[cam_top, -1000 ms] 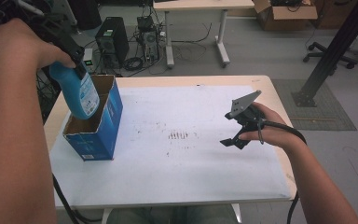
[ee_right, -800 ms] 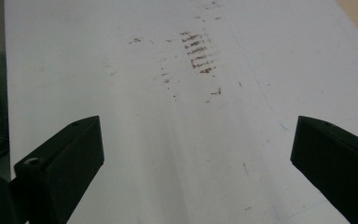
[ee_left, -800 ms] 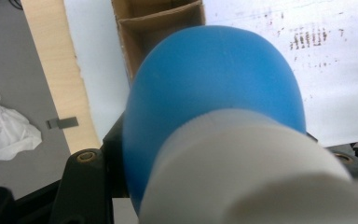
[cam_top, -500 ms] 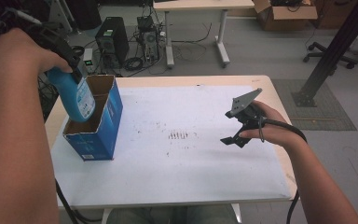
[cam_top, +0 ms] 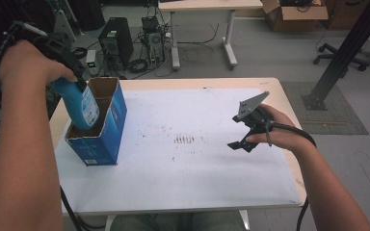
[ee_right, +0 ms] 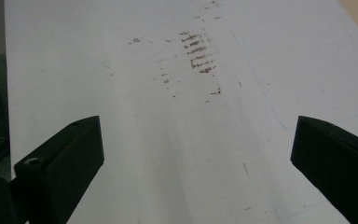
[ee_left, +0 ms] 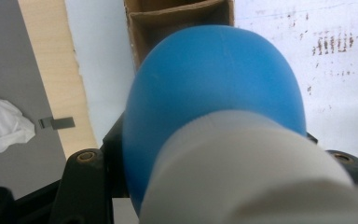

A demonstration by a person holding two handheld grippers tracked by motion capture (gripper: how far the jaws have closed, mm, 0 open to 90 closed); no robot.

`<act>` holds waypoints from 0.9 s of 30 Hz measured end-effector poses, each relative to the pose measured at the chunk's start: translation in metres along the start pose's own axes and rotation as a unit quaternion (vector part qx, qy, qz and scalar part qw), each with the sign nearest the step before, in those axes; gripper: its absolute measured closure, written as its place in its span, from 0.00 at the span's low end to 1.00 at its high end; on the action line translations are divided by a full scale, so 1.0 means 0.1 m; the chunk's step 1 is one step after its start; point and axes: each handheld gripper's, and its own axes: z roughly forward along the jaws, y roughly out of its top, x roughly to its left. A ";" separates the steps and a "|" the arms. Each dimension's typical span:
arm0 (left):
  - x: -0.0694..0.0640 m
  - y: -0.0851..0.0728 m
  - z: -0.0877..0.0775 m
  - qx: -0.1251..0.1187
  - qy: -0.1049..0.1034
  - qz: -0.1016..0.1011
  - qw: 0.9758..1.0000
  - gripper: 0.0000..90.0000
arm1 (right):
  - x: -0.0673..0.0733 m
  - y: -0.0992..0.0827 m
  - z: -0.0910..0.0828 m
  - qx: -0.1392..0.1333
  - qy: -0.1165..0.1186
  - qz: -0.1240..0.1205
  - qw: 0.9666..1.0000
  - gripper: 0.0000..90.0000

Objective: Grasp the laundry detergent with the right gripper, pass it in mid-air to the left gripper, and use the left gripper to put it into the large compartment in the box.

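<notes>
Around the work: a marked sheet, desks and office clutter

A white sheet (cam_top: 207, 159) covers the wooden table (cam_top: 274, 86) and bears a patch of brown smudges (cam_top: 185, 140) near its middle. Beyond it a computer tower (cam_top: 114, 44) stands on the floor among tangled cables (cam_top: 147, 60), beside a second desk (cam_top: 202, 6), a cardboard carton (cam_top: 294, 9) and an office chair's base (cam_top: 339, 52).

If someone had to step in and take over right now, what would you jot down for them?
Left claw: shut on the blue bottle, gripping near its white cap.
Right claw: open, holding nothing, above the white table.
Bottle: tilted, its base inside the open blue box at the table's left side.
Done: bottle picked up and partly in the box.
Left: probably lower it fully, then let go.
</notes>
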 end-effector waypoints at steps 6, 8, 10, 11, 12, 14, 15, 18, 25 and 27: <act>-0.04 0.02 0.12 0.005 0.004 0.005 1.000 0.44 | 0.00 0.01 0.00 0.000 0.001 -0.002 1.000 0.03; -0.05 0.03 0.15 0.006 0.003 0.005 1.000 0.44 | 0.00 0.01 -0.01 0.002 0.001 -0.002 1.000 0.03; -0.05 0.04 0.18 0.007 0.002 0.004 1.000 0.44 | 0.00 0.01 -0.01 0.002 0.001 -0.003 1.000 0.03; -0.05 0.04 0.20 0.009 0.003 0.003 1.000 0.44 | 0.00 0.01 -0.01 0.002 0.001 -0.003 1.000 0.03; -0.06 0.04 0.22 0.010 0.006 0.005 1.000 0.44 | 0.01 0.01 -0.02 0.003 0.001 -0.002 1.000 0.03; -0.07 0.05 0.26 0.012 0.011 0.005 1.000 0.44 | 0.01 0.01 -0.03 0.001 0.001 -0.002 1.000 0.03; -0.07 0.05 0.27 0.013 0.013 0.006 1.000 0.44 | 0.01 0.01 -0.03 0.001 0.000 -0.002 1.000 0.03; -0.06 0.06 0.33 0.013 0.011 0.003 1.000 0.44 | 0.01 0.00 -0.03 0.001 0.000 -0.001 1.000 0.03; -0.03 0.05 0.47 0.017 -0.001 0.003 1.000 0.44 | 0.01 -0.02 -0.03 -0.001 0.001 0.001 1.000 0.03; -0.02 0.05 0.52 0.017 -0.003 0.001 1.000 0.44 | 0.01 -0.02 -0.02 -0.002 0.001 0.002 1.000 0.03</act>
